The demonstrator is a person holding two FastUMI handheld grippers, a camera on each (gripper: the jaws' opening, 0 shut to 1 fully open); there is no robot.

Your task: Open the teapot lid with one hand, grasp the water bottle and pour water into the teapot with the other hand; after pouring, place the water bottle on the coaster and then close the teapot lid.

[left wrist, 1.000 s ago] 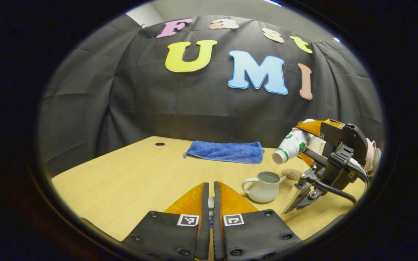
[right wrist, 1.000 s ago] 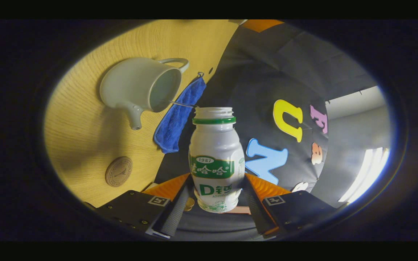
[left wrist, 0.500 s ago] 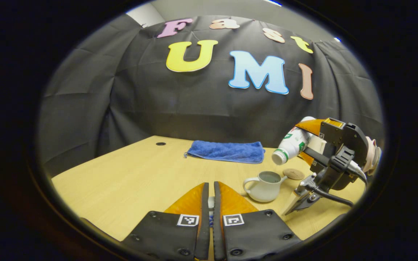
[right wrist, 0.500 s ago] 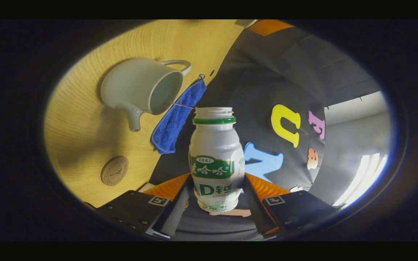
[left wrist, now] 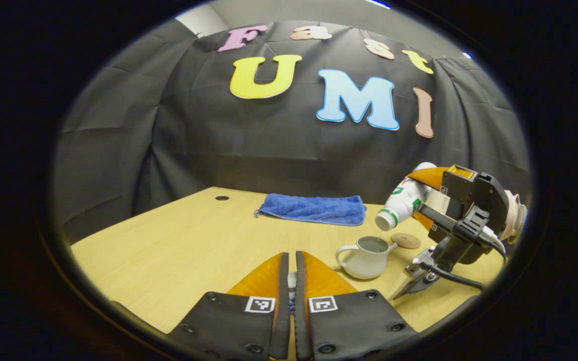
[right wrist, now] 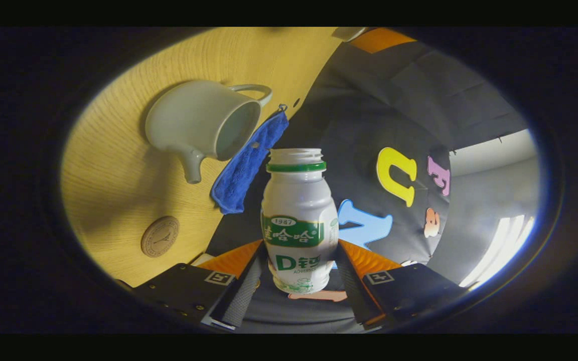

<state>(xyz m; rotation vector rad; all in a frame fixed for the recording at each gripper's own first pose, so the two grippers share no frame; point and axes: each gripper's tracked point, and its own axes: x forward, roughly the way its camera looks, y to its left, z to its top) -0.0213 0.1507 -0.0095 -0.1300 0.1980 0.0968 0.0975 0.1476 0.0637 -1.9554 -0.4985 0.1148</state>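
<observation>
Left hand-held gripper (left wrist: 291, 271): fingers pressed close together at the bottom of the left gripper view, a small pale piece with a blue bit just visible in the slit between them; whether that is the lid, I cannot tell.
Right hand-held gripper (right wrist: 301, 281): clamped on the water bottle (right wrist: 299, 225), one finger on each side of its lower body; also seen at the right of the left gripper view (left wrist: 419, 198).
Water bottle: uncapped, tipped mouth-down toward the teapot, its open neck just above and beside the pot's rim in the left gripper view (left wrist: 402, 200).
Teapot (left wrist: 365, 256): pale, lid off, standing on the tabletop (left wrist: 183, 245), handle to one side, spout (right wrist: 192, 165) toward the coaster.
Coaster (left wrist: 406, 240): round, brown, flat on the tabletop just beside the teapot, nothing on it (right wrist: 160, 236).
Blue towel (left wrist: 313, 209): folded flat at the far edge of the tabletop, behind the teapot.
</observation>
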